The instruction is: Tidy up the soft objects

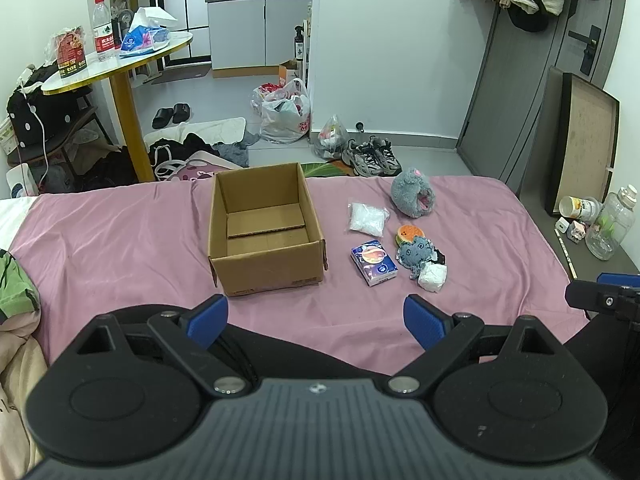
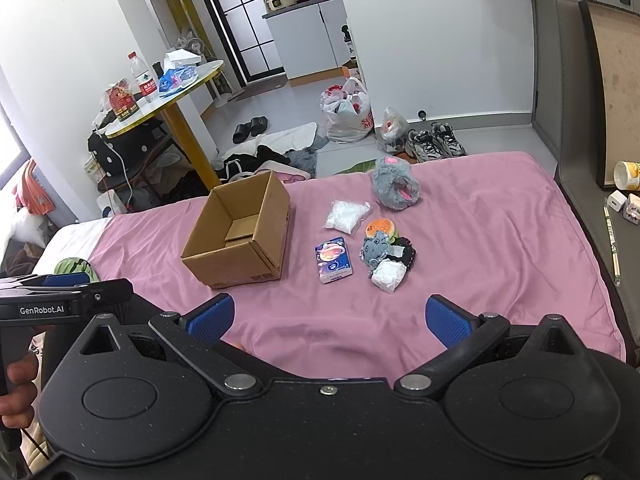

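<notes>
The soft things lie in a small bunch on the pink bed [image 1: 120, 240], to the right of the cardboard box [image 1: 264, 232]. There is a fluffy grey slipper [image 1: 412, 192] farthest back, a clear bag of white stuff [image 1: 368, 219] in front of it, and a tissue pack [image 1: 374, 263] just beside the box. Next to the pack sit a squishy burger toy [image 1: 410, 234], a little grey plush [image 1: 416, 252] touching it, and a white wad [image 1: 432, 276] at the front, all pressed close together. The box stands open and nothing is inside it yet, so the job looks like it is just starting. The left gripper [image 1: 316, 316] hangs above the near edge of the bed with its jaws wide apart and nothing between them. The right gripper [image 2: 328, 318] is the same, jaws apart and empty, and it is nearer to the bunch of soft things. A hand [image 2: 16, 388] shows at the edge of the right view, holding the other tool. The next move probably needs one gripper to reach forward and down to one soft thing, maybe the white wad or the tissue pack since they are closest, squeeze it gently, and carry it over to the box.
</notes>
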`<state>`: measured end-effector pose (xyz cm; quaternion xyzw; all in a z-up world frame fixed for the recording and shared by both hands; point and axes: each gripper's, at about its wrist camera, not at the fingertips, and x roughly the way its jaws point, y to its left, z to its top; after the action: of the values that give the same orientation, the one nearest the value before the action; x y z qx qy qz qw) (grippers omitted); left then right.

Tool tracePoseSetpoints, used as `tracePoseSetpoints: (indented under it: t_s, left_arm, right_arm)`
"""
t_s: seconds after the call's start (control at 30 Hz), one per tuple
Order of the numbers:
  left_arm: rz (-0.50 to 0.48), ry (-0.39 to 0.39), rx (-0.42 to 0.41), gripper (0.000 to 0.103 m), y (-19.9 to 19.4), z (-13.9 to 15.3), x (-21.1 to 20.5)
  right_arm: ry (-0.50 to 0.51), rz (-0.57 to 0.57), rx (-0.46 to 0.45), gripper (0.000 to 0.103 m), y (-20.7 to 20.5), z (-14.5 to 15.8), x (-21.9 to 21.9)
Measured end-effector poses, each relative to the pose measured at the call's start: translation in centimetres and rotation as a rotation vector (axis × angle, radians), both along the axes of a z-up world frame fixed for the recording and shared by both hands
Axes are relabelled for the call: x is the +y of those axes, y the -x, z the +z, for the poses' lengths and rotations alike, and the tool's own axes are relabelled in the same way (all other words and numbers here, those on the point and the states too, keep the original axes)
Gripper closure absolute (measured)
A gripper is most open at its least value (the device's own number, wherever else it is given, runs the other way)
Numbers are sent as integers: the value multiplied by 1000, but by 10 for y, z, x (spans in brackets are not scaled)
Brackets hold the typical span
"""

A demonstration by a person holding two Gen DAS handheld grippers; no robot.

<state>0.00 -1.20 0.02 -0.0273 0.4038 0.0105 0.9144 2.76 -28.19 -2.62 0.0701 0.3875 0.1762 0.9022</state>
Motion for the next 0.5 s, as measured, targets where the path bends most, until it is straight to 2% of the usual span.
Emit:
tracePoseSetpoints:
  t_s: [0.5]
  left_arm:
    - [0,0,2,9,0,0,1]
  right_arm:
    - [7,-4,0,0,1,-2,1]
